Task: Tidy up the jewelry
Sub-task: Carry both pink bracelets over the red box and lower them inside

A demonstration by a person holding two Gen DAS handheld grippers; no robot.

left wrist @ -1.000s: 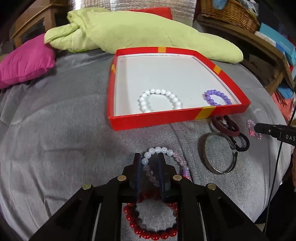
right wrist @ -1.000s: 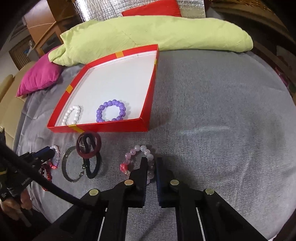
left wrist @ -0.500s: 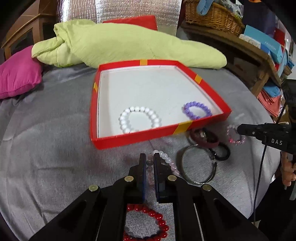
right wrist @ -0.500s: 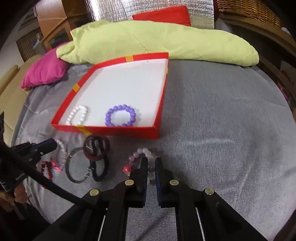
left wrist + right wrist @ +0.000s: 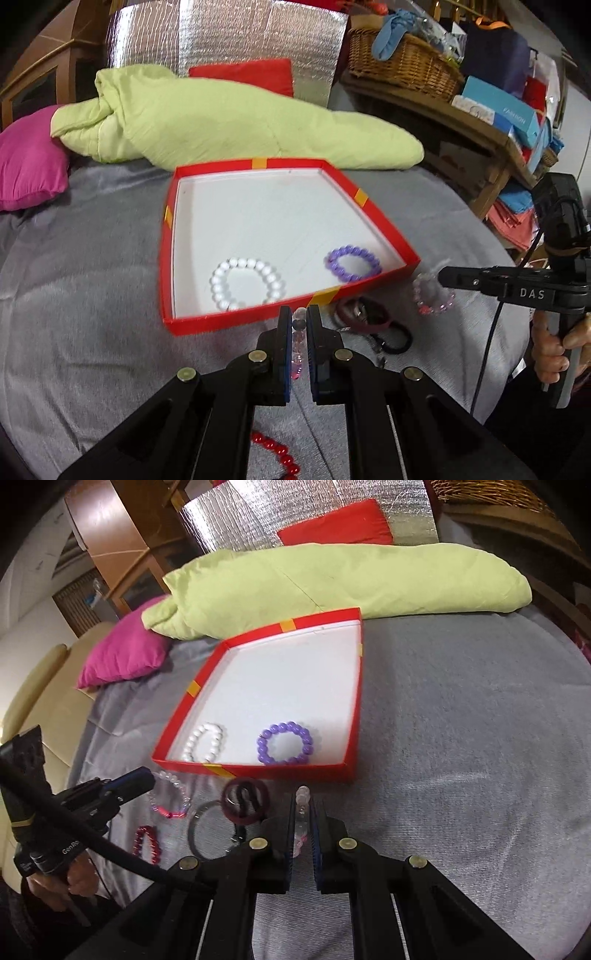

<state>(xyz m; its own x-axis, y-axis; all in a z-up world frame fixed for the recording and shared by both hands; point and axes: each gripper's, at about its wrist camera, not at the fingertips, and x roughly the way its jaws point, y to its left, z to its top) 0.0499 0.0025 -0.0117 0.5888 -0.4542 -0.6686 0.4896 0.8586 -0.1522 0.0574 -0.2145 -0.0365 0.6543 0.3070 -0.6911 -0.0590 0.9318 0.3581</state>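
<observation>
Left tongs [image 5: 299, 325], low centre and angled down, are clamped on a pink-white bracelet [image 5: 296, 369] that hangs between them. Right tongs [image 5: 303, 812], at the same tilt, are pinched on a pale bracelet [image 5: 303, 794]. At the left view's right edge a hand [image 5: 550, 354] grips their handle, marked "DAS". The other handle, lower left of the right view, reads "GenRo".

Grey bedspread [image 5: 461, 738] fills both views. A green quilt [image 5: 221, 122] lies across the top, with a magenta pillow [image 5: 26, 166] upper left. Mid-frame, the red box [image 5: 168, 258] holds a white bracelet [image 5: 221, 291] and a purple bracelet [image 5: 334, 264]. Before its front wall lie a bangle [image 5: 199, 830], a maroon band [image 5: 243, 801] and red beads [image 5: 146, 843].
</observation>
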